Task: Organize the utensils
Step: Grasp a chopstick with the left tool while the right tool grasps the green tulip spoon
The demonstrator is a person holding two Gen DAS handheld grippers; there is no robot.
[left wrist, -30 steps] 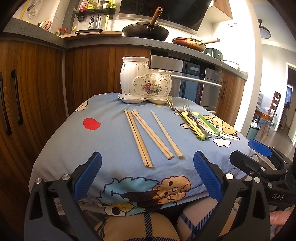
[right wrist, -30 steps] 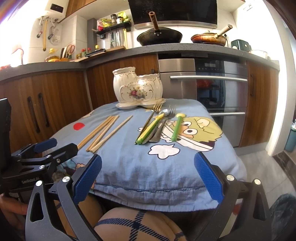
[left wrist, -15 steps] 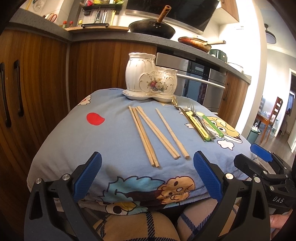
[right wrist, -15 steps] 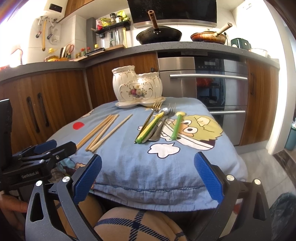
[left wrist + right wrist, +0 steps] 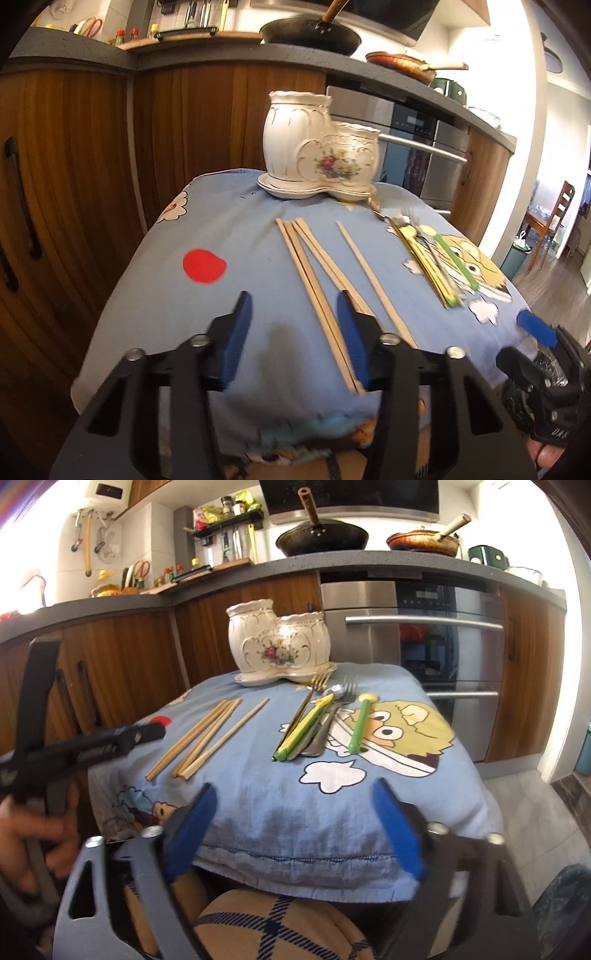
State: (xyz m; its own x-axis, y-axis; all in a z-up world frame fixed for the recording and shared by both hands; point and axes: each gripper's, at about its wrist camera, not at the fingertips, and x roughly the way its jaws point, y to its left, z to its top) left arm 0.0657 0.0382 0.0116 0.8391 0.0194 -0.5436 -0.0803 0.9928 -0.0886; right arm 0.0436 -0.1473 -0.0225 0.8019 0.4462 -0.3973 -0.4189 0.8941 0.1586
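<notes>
Several wooden chopsticks (image 5: 325,273) lie on the blue cartoon cloth (image 5: 229,236), also in the right wrist view (image 5: 207,734). To their right lies a bundle of forks, a spoon and green-handled utensils (image 5: 432,254), seen too in the right wrist view (image 5: 317,720). A white ceramic two-cup holder (image 5: 317,147) stands at the far edge, empty as far as I see. My left gripper (image 5: 293,321) is open but narrowed, low over the chopsticks' near ends, holding nothing. My right gripper (image 5: 295,812) is open and empty at the cloth's near edge.
Wooden cabinets (image 5: 74,155) and a steel oven (image 5: 424,635) stand behind the covered table. Pans sit on the counter (image 5: 321,539). The holder of the other gripper (image 5: 85,749) reaches in from the left in the right wrist view. A plaid-clad knee (image 5: 273,923) is below.
My left gripper has moved forward over the cloth to the chopsticks' near ends and its jaws have narrowed. My right gripper has narrowed slightly and hardly moved.
</notes>
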